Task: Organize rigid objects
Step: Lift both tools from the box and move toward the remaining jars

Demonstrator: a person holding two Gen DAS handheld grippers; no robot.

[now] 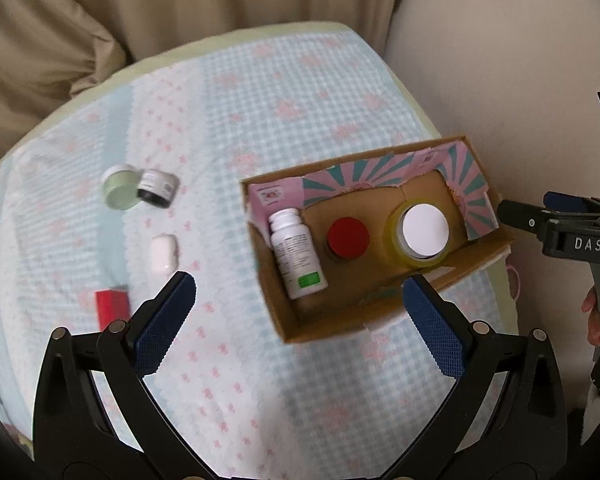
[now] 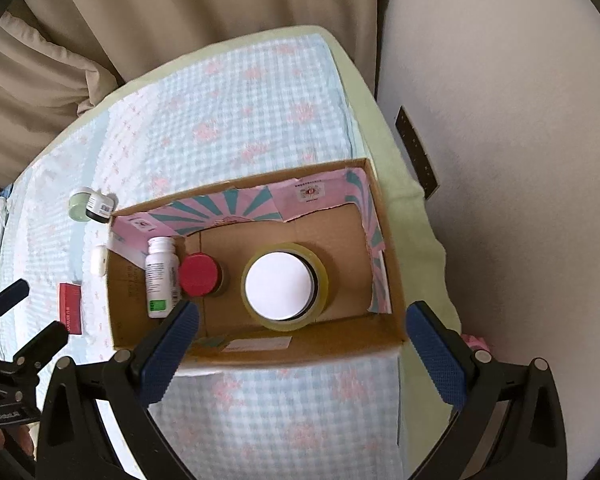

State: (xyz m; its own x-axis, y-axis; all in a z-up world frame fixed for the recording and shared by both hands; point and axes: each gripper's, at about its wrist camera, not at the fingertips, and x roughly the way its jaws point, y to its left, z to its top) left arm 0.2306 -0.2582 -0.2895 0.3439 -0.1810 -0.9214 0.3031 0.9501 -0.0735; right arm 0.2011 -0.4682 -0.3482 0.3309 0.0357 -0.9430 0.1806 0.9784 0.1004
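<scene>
- Left hand-held gripper (image 1: 300, 312) gapes wide and empty above the worktop (image 1: 260, 120); right hand-held gripper (image 2: 302, 330) likewise wide, empty, over the box (image 2: 260, 350)
- Box already holds a white bottle (image 1: 298, 254) lying down, a red-lidded jar (image 1: 348, 238) and a tape roll (image 1: 422, 236) around a white lid
- Loose on the cloth, left of the box: green jar (image 1: 119, 192) touching a black jar (image 1: 156, 188), white case (image 1: 163, 254), red block (image 1: 111, 306)
- Likely next: left takes the red block, nearest; come straight down, pads across its narrow sides; set it in the free near strip of the box
</scene>
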